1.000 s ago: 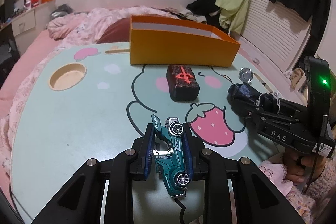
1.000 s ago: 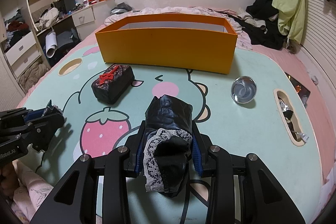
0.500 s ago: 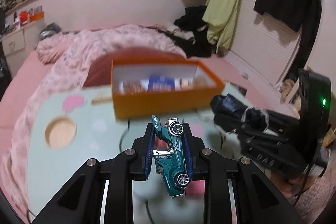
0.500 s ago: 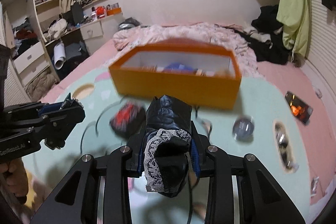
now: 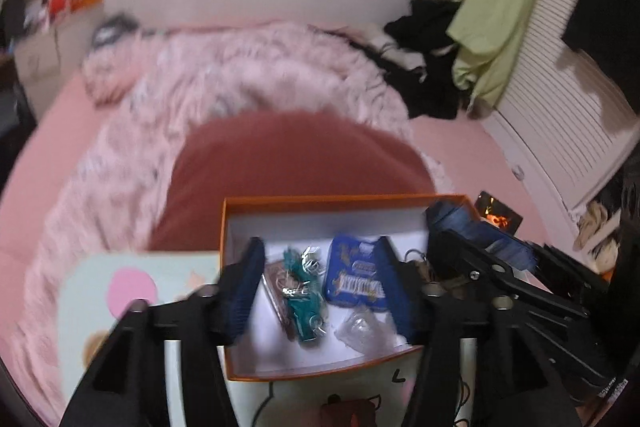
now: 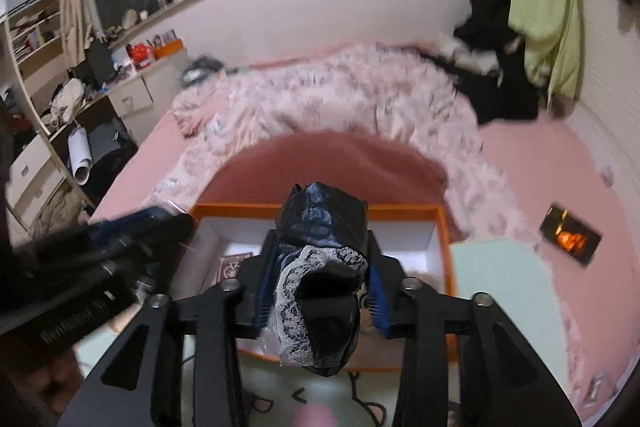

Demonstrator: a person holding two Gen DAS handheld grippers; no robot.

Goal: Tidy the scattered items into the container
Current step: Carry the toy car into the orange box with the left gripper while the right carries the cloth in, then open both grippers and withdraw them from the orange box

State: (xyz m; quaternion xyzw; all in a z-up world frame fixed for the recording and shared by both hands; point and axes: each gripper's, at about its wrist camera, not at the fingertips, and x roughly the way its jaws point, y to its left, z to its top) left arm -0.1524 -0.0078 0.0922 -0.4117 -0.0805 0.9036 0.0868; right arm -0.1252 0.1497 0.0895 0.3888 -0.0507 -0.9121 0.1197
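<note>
My left claw (image 5: 320, 283) hangs over the orange box (image 5: 280, 203), pointing down into it. Its jaws are opening. The blue pads (image 5: 244, 283) stand well apart, and nothing is pressed between them. The green toy car (image 5: 304, 303) shows in the gap between the pads, but clear of both. It is blurred, and I cannot tell whether it is falling or already lies on the white floor of the box.

Other things lie inside the box. A blue packet (image 5: 356, 277) with yellow lettering sits just right of the car. A clear plastic wrapper (image 5: 360, 331) lies near the front wall. A dark red flat item lies partly under the car.

My right claw (image 6: 318, 291) hangs over the right part of the same box (image 6: 440, 227). Its jaws are opening. The black bundle with a lace edge (image 6: 320, 267) is still between them. The left pad touches the bundle. A thin gap shows at the right pad (image 6: 376, 303), so the grip is loose or just released. The bundle hangs down past the front wall of the box, above the box opening.

In the left wrist view, the right claw (image 5: 480, 255) reaches in over the right end of the box. In the right wrist view, the left claw (image 6: 120, 239) crosses over the left end.

The box stands at the far edge of the mint-green table (image 6: 500, 279). A pink bed (image 6: 540, 163) lies beyond it. A pink patterned blanket (image 5: 200, 107) is heaped on the bed. A phone (image 6: 570, 239) with a lit screen lies on the bed, to the right of the box.
</note>
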